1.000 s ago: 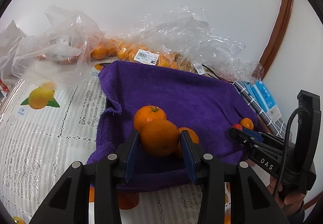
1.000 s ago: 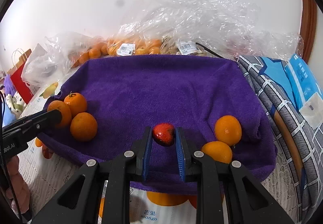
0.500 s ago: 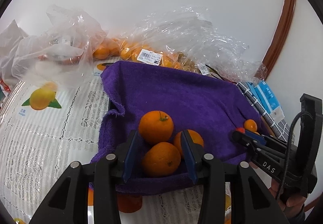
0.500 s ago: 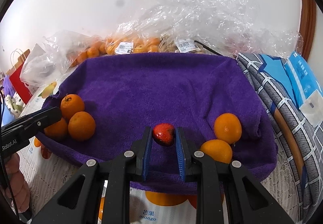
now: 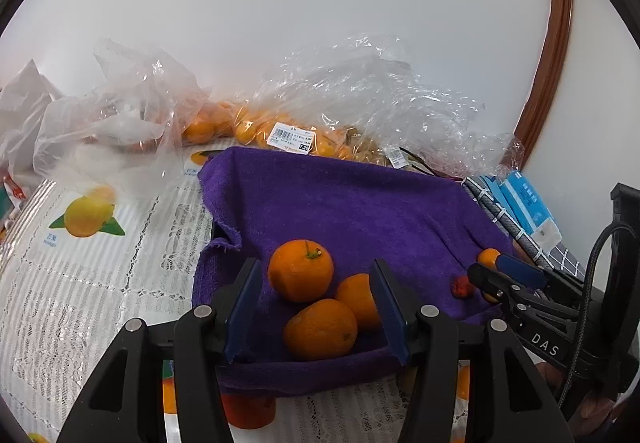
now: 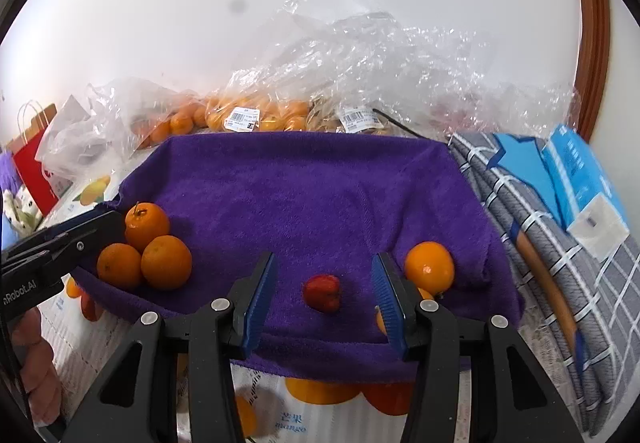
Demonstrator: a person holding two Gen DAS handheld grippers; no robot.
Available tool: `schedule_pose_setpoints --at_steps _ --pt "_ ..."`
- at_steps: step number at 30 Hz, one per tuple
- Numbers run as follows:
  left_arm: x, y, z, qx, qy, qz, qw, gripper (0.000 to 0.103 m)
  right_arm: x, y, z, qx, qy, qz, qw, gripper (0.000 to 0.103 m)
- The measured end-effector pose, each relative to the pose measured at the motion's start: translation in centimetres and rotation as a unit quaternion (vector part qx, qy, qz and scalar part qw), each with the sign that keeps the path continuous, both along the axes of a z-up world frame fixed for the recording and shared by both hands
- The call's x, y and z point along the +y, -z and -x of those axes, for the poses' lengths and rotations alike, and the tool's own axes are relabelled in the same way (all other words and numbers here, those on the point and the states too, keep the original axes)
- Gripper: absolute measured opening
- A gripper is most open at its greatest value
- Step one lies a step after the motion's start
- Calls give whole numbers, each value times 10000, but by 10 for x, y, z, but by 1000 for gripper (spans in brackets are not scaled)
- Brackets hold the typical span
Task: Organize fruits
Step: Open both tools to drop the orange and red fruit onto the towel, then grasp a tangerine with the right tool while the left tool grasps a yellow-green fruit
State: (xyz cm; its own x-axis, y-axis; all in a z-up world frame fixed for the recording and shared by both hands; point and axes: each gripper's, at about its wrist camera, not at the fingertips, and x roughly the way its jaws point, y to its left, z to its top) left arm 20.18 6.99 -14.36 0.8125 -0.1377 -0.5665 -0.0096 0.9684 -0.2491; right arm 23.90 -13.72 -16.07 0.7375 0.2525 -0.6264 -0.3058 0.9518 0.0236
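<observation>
Both grippers have just been opening, and each stands with its jaws apart over fruit it no longer presses. Between the blue pads of the left gripper (image 5: 316, 307) lies a cluster of three oranges (image 5: 320, 327) on the near edge of the purple towel (image 5: 340, 203); none of them touches a pad. The right gripper (image 6: 324, 303) straddles a small red fruit (image 6: 322, 293) that sits free on the towel midway between its jaws, with clear cloth on either side.

The step in hand looks like the release: oranges are grouped at the left gripper's side and the red fruit is set down apart from them, so sorting by kind seems under way. Next, each hand probably needs to draw back and up without nudging what it has let go, then reach for more fruit.

Just right of the right gripper rest two more oranges (image 6: 430, 267), one half hidden behind the right pad, close enough to be knocked on withdrawal. Beyond the towel's far edge lie clear plastic bags (image 6: 360, 55) holding more oranges, with price labels showing; crinkled film may hamper any reach into them. Further right of the right gripper a grey checked cloth (image 6: 540, 243) and a blue packet (image 6: 580, 179) crowd the towel's side.
</observation>
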Motion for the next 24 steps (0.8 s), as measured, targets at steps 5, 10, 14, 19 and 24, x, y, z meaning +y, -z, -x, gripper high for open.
schedule_pose_setpoints --at_steps 5,10,14,19,24 --pt "1 0 3 -54 -33 44 10000 53 -8 -7 7 20 170 -205 9996 49" --pt "2 -2 5 -74 37 212 9997 52 -11 -12 26 232 137 -335 9991 49" --pt "-3 -2 5 -32 159 115 9998 52 -9 -12 47 280 59 -262 9992 49" --pt "-3 -4 6 -82 141 155 9997 52 -10 -1 70 458 74 -270 9986 49" --pt "0 -6 6 -80 91 186 9998 53 -15 16 81 805 93 -525 9953 49"
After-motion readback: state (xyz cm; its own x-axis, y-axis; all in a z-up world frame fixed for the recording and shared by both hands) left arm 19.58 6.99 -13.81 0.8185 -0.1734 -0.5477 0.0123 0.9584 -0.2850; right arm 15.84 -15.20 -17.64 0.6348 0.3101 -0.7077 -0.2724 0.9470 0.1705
